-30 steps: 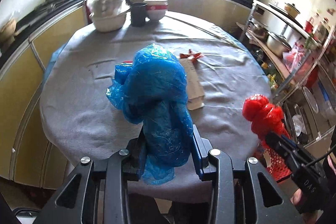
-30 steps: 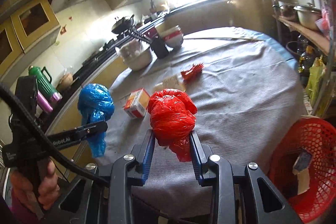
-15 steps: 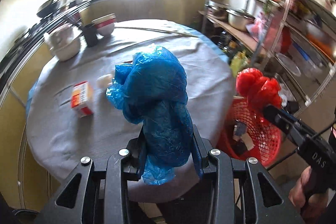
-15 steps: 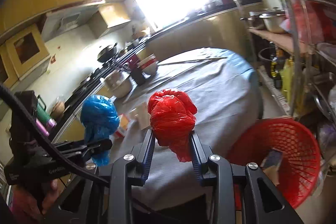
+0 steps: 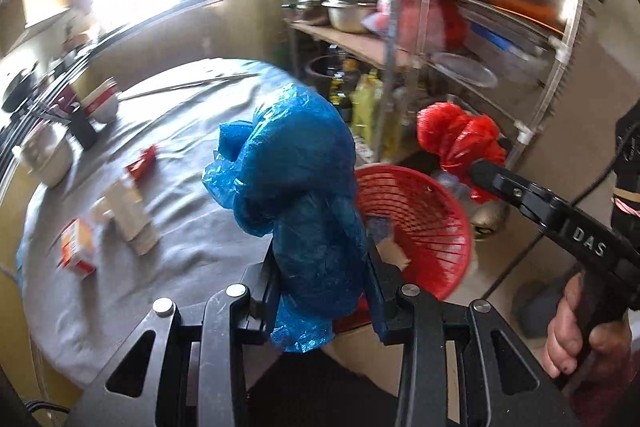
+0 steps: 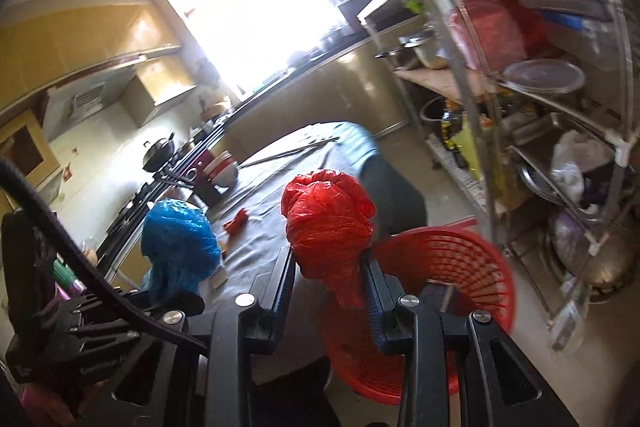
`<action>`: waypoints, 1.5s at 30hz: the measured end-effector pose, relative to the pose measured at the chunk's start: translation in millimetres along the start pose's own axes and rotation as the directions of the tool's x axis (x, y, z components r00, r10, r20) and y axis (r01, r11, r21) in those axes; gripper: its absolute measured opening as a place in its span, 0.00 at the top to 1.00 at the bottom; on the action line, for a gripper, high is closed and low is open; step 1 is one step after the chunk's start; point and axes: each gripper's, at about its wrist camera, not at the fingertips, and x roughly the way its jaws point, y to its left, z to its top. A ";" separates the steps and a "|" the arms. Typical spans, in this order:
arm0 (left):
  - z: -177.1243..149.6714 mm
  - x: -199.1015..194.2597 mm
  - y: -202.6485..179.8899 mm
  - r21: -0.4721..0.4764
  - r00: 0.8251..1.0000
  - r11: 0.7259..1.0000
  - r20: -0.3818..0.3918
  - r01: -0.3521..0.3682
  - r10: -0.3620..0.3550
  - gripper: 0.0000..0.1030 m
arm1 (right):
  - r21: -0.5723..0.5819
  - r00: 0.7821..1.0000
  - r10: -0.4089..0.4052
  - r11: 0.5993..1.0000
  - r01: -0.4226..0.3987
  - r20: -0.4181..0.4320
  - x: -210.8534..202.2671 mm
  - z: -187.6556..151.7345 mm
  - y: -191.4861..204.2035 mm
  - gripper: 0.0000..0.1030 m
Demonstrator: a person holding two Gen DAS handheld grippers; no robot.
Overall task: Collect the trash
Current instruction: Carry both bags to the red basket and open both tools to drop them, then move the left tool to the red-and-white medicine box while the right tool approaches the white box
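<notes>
Sunlight from a bright kitchen window washes over a round counter [image 5: 188, 227] draped in grey cloth, where small cartons [image 5: 128, 211], a red wrapper [image 5: 142, 161] and bowls [image 5: 105, 103] lie blurred. Beside it on the floor stands a red mesh basket [image 5: 424, 223], in front of a metal shelf rack [image 6: 540, 75] crowded with pots. Left tool [image 5: 322, 279] is clamped on a crumpled blue plastic bag [image 5: 296, 183], held up between counter edge and basket. Right tool [image 6: 330, 279] is clamped on a knotted red plastic bag [image 6: 328, 223], held above the basket's rim.
</notes>
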 end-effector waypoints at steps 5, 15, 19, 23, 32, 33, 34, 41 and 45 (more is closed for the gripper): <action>10.1 12.0 -31.3 0.082 0.996 0.993 -0.012 0.088 -0.088 0.62 | 0.037 0.999 -0.036 0.999 0.035 0.016 -15.4 0.3 -29.0 0.66; 26.8 53.2 -56.9 0.124 0.976 0.971 -0.091 0.206 -0.196 0.56 | 0.163 0.998 -0.064 0.984 0.066 -0.016 -6.1 -2.8 -75.0 0.63; 27.4 62.3 -62.6 0.165 0.983 0.971 -0.089 0.171 -0.158 0.41 | 0.254 0.999 0.004 0.967 0.006 -0.038 5.0 -6.2 -87.6 0.29; 20.9 59.3 -52.0 0.151 0.988 0.978 -0.083 0.141 -0.130 0.41 | 0.307 1.000 0.017 0.952 -0.010 -0.018 4.0 -8.6 -96.4 0.29; 2.9 31.4 -15.3 0.092 0.998 0.995 -0.033 0.050 -0.047 0.39 | 0.219 1.000 -0.002 0.976 0.000 0.007 -8.2 0.3 -71.4 0.29; 0.5 26.9 -10.6 0.087 0.999 0.996 -0.023 0.035 -0.033 0.39 | 0.204 1.000 0.000 0.979 -0.001 0.004 -7.6 0.7 -66.2 0.29; -1.7 21.9 -5.7 0.077 1.000 0.997 -0.012 0.018 -0.017 0.38 | 0.187 1.000 0.003 0.982 -0.003 0.000 -6.2 0.8 -60.3 0.29; -21.0 -16.5 50.3 -0.084 0.996 0.995 0.059 -0.062 0.067 0.37 | 0.117 0.999 0.035 0.993 -0.031 -0.036 3.5 -2.3 -23.9 0.29; -40.1 -42.4 85.1 -0.170 0.979 0.973 0.107 -0.155 0.174 0.33 | 0.071 0.997 0.048 0.997 -0.044 -0.058 8.4 -1.9 1.9 0.29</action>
